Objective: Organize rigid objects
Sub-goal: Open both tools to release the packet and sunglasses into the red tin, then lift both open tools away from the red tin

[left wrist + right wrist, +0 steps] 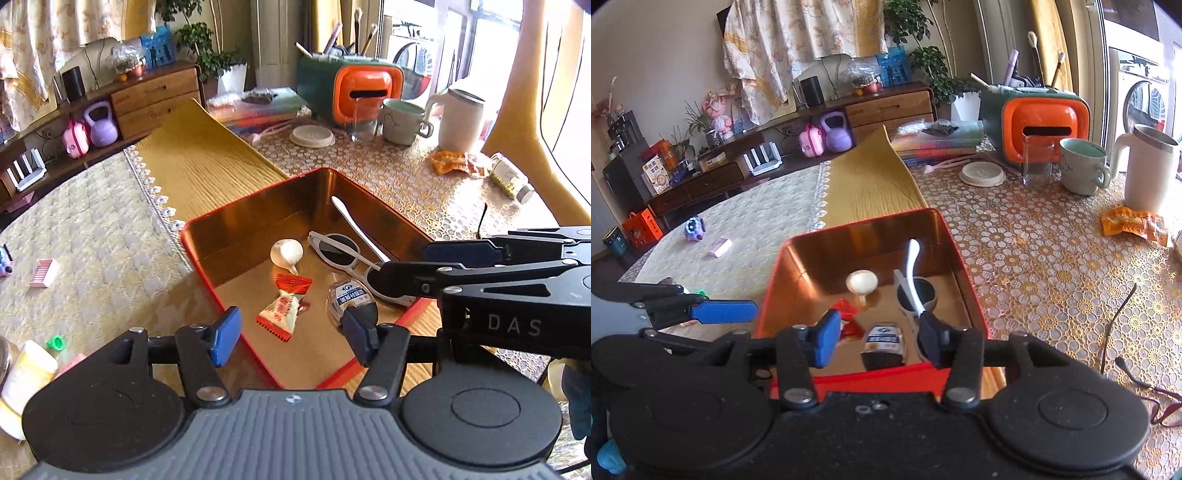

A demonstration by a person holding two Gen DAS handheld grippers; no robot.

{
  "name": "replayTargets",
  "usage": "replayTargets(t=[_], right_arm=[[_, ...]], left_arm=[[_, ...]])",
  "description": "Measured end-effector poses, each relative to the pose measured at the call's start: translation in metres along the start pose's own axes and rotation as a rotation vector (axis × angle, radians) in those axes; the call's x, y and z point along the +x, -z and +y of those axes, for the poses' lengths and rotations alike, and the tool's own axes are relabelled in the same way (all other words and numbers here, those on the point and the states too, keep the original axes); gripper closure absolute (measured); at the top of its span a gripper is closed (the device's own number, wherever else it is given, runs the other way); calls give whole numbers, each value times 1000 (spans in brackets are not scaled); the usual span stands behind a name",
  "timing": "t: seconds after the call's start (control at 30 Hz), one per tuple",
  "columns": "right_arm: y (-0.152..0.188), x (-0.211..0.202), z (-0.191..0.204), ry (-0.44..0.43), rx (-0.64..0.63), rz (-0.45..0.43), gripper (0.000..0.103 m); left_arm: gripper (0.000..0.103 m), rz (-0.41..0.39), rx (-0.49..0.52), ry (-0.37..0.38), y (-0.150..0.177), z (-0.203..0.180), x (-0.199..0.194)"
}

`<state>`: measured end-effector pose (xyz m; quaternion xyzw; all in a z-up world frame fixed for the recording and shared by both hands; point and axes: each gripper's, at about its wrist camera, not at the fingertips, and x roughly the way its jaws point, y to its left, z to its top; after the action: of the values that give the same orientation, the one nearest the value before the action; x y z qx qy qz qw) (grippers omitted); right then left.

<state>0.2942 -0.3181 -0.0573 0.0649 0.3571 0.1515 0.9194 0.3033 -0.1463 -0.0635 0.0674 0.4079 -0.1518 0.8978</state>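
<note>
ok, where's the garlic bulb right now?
Inside the red tin, toward its far-left part in both wrist views: garlic bulb, beside the white sunglasses, just beyond the red candy wrapper.

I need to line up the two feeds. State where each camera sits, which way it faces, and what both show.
Left wrist: rides the left gripper, aimed down into the red metal tin; its open jaws show, and the right gripper crosses at right.
Right wrist: rides the right gripper, facing the tin's near wall; open jaws, left gripper's blue pad at left.
Shared: tin, garlic bulb, white sunglasses, orange box.
</note>
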Motion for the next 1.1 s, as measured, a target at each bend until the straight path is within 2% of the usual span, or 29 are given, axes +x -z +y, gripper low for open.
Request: replayTargets(t=[0.33,0.47,0.63,0.83,1.03,1.1], right_arm=[[3,-25,32,-27,-11,-35,38],[4,-38,47,-41,-27,-54,29],[9,-47,69,-59,-56,-61,23],[18,-53,92,-87,-89,-68,16],[25,-57,118,-104,-126,-84,13],[27,-57,126,-111,-135,-88,11]], left_arm=[[43,-58,-47,-9,19,25,-47],[36,-85,-68,-18,28,39,-68],[36,-104,-87,-33,41,57,-91],[31,-122,-123,-63,57,84,-114],[30,-133,-150,-83,76,110,-133],[25,-138,-162,-94,81,119,-138]])
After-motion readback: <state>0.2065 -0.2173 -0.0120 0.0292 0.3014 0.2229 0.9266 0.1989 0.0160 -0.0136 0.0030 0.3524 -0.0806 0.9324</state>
